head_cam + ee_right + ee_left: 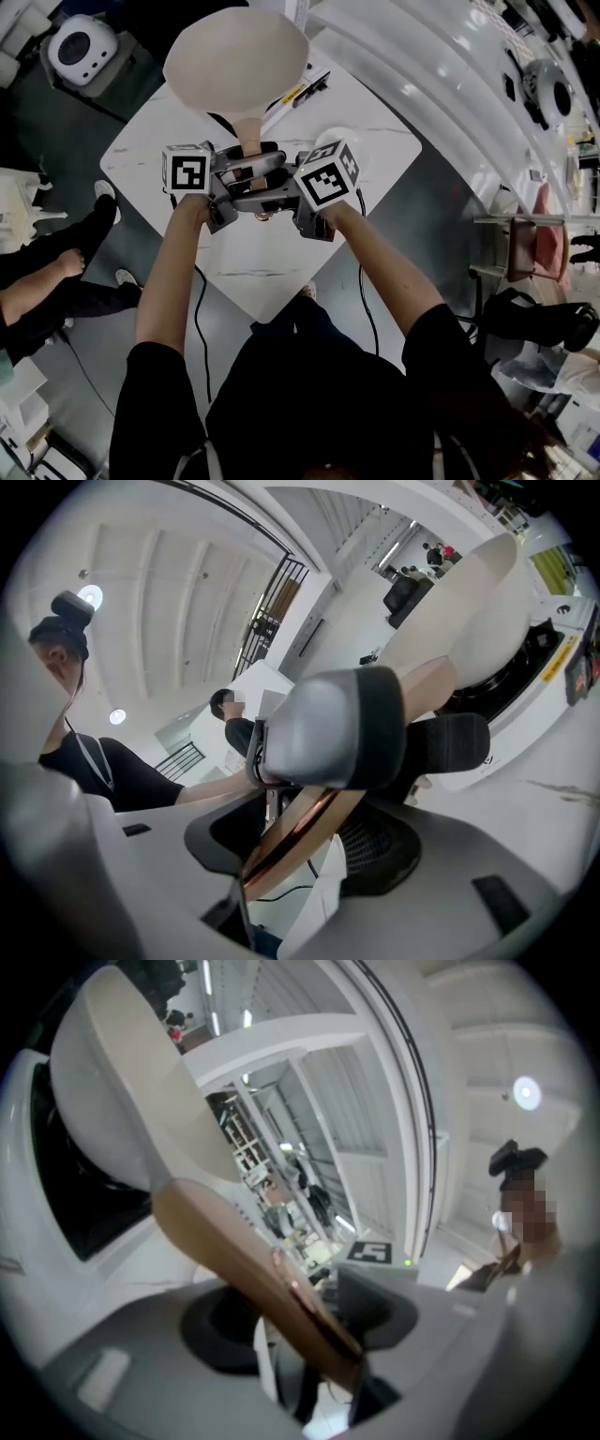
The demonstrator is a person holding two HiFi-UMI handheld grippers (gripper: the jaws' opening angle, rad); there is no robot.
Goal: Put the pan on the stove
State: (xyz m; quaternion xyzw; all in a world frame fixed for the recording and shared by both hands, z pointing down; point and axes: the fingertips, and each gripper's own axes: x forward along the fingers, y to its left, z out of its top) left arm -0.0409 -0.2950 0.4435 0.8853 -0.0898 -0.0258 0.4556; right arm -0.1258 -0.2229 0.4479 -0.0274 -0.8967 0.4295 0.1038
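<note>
White, faintly veined counter [272, 272] is standing in the middle of a grey-floored room, with other people sitting and working round it; the person is leaning over it with both arms stretched forward. The cream-coloured pan [236, 61] is hanging in the air over the far corner, its bowl tilted and its wooden handle [250, 141] pointing back toward the person. The left hand-held gripper [251, 167] is clenching that handle from one side and the right hand-held gripper [267, 195] is clenching it from the other, just beside the first; I am guessing the double grip is there because the bowl is pulling hard on so long a handle. What is looking like the stove [70, 1194], a black panel in a white body, is lying under the bowl; the pan is not sitting on it yet, so lowering it level is probably coming next; a slip or twist in the jaws is the risk.
</note>
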